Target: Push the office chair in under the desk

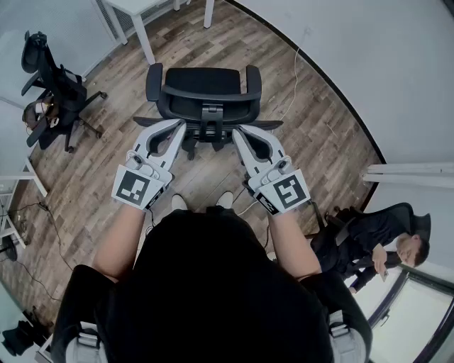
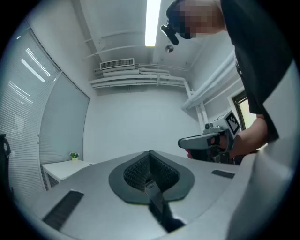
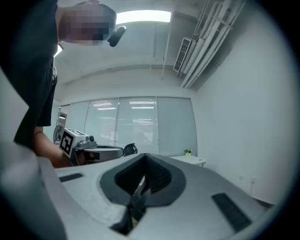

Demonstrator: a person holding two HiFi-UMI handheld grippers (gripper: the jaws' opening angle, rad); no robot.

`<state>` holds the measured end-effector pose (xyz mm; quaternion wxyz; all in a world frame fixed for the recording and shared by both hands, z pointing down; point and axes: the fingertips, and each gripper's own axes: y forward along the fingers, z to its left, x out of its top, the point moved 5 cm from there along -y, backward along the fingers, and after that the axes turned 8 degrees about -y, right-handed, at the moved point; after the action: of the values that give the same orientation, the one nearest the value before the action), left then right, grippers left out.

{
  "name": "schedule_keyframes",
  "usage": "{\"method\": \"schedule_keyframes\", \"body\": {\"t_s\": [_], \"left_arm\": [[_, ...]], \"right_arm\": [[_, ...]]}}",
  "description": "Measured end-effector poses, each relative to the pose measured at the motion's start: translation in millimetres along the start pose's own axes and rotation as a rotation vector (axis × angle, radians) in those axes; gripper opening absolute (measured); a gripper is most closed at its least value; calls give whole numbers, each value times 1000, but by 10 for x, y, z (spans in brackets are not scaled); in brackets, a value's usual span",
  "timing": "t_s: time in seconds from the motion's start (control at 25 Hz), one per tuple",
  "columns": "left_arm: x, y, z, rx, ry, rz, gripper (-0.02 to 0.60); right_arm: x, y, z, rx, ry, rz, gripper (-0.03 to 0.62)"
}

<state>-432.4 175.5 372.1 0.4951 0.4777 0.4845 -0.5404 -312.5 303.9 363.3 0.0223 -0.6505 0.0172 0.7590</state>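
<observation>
The black office chair (image 1: 202,96) stands on the wood floor in front of me, its backrest toward me. Beyond it, at the top of the head view, is the white desk (image 1: 135,10). My left gripper (image 1: 177,127) and right gripper (image 1: 237,132) are held level side by side, tips just behind the backrest; I cannot tell whether they touch it. Both are shut with nothing between the jaws, as the left gripper view (image 2: 150,153) and the right gripper view (image 3: 145,155) show. Each gripper view also catches the other gripper (image 2: 206,140) (image 3: 93,151).
A second black chair (image 1: 53,92) stands at the left by the glass wall. A person sits at the lower right (image 1: 383,241) near a white table (image 1: 411,174). Cables (image 1: 50,227) lie on the floor at left. A small plant sits on a white desk (image 2: 61,168).
</observation>
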Motion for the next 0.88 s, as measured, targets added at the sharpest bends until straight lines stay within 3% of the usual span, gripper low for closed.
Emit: {"method": "schedule_keyframes", "body": {"t_s": [0.56,0.88], "left_arm": [[-67,-165,-44,14,66,33,-8],[-139,-405,134,9,59,39,-6]], "right_arm": [[-70,38,171,0,27,3,2],[-139,94,375,-55,8,40,3]]}}
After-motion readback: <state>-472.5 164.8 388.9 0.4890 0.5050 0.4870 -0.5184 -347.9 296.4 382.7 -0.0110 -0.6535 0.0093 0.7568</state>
